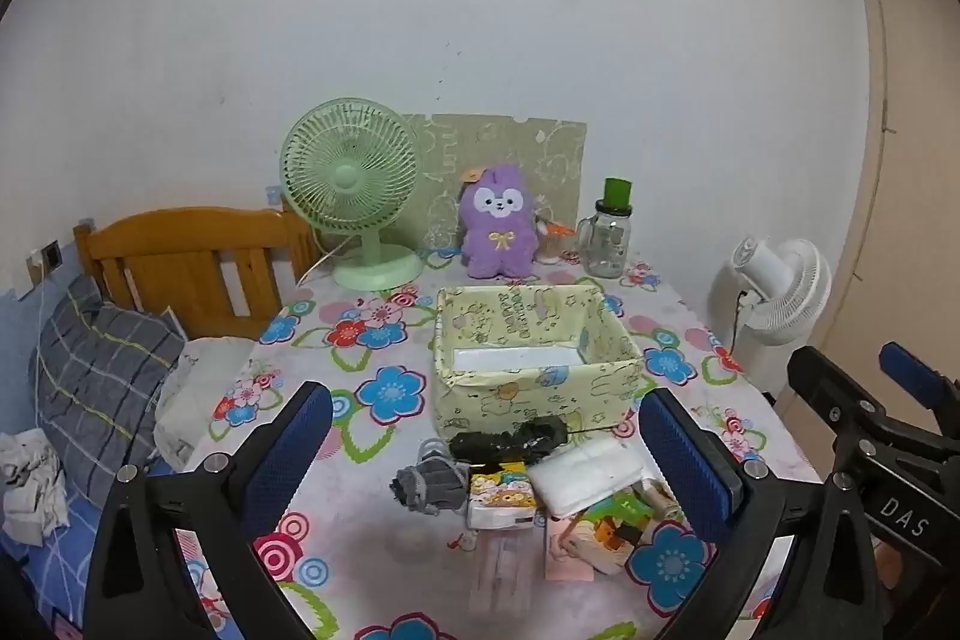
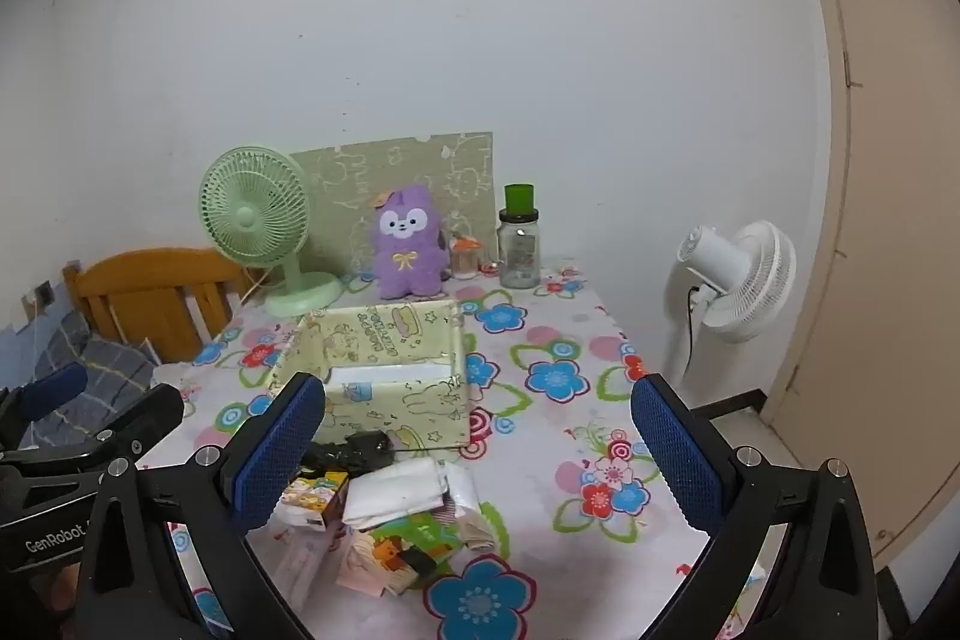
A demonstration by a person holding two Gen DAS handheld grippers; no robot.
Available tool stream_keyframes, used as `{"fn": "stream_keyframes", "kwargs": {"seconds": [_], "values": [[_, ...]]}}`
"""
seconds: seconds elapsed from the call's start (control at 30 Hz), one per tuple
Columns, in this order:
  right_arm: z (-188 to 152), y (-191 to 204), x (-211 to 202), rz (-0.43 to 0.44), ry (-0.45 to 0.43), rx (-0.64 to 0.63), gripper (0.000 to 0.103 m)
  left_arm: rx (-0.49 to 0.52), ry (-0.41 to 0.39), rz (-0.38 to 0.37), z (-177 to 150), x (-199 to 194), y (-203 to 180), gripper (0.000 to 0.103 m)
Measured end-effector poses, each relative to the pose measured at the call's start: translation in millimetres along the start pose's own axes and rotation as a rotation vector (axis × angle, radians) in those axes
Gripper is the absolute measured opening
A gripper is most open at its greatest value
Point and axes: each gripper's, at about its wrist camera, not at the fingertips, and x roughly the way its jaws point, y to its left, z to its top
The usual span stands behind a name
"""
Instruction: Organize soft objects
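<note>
Left wrist view: left gripper (image 1: 486,448) spread wide and empty, soft pile – gray glove (image 1: 429,481), white cloth (image 1: 585,469) – directly ahead between its fingers, before the box (image 1: 534,388); right gripper (image 2: 477,454) likewise spread, pile toward its left finger.

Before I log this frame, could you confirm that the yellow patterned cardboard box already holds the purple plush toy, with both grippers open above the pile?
Not quite: the yellow patterned cardboard box holds no toy. The purple plush toy sits behind it against the wall, as the left wrist view shows. The left gripper and right gripper are indeed open above the pile.
</note>
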Motion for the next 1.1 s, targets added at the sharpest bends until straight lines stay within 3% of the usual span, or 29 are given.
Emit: {"fn": "stream_keyframes", "kwargs": {"seconds": [0.27,1.1], "values": [[-3.3,-10.6,-5.8,0.027,0.022,0.062,0.103,-0.016,-0.012,-0.050,5.6,-7.9,-1.9,0.103],[-0.4,-6.0,-1.5,0.028,0.028,0.027,0.103,-0.022,-0.013,-0.012,-3.3,-5.5,-1.0,0.103]]}}
